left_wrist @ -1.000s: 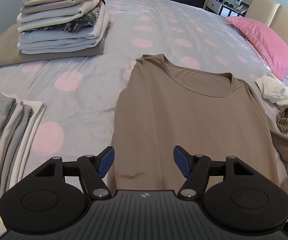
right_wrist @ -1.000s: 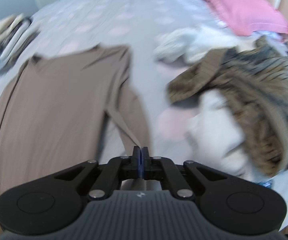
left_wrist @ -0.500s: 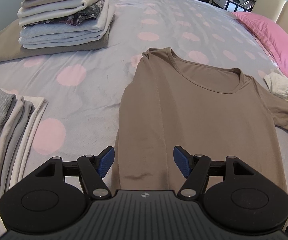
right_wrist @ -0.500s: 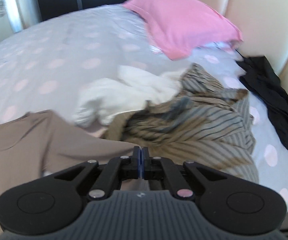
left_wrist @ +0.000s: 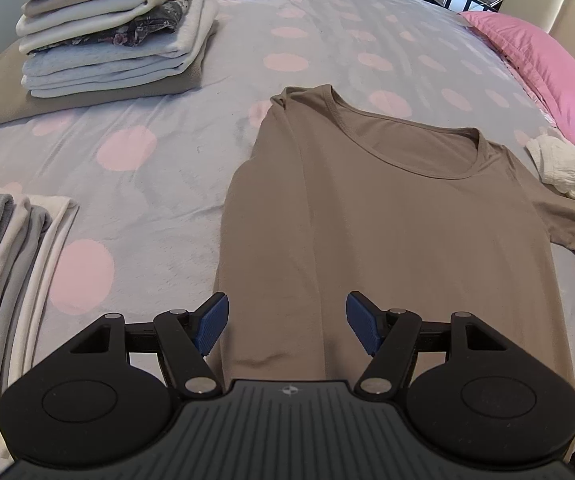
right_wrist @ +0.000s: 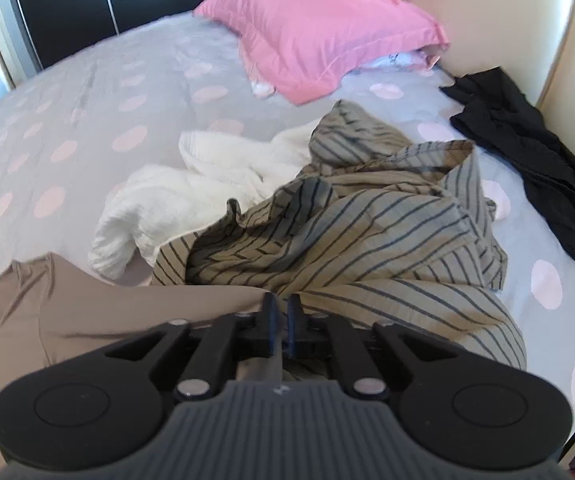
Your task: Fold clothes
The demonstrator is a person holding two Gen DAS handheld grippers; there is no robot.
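Taupe jersey top [left_wrist: 387, 232] is lying flat on the dotted bed [left_wrist: 167, 128]. My left tongs [left_wrist: 287, 322] are hovering spread at its hem, six o'clock. My right tongs [right_wrist: 281, 316] are parting – sleeve [right_wrist: 147, 304] apparently slipping free onto the striped heap [right_wrist: 367, 240] at three o'clock, risking tangling.

A taupe long-sleeved top [left_wrist: 387, 216] was spread flat on the bed, its scooped neckline turned toward the far side. One sleeve was folded in along the body on the viewer's left; the other sleeve [right_wrist: 135, 308] was stretched out sideways over the edge of a crumpled striped shirt [right_wrist: 367, 240]. A rumpled white garment [right_wrist: 191, 196] lay against the striped shirt. A black garment [right_wrist: 527, 160] was bunched near the headboard, well apart from the rest.
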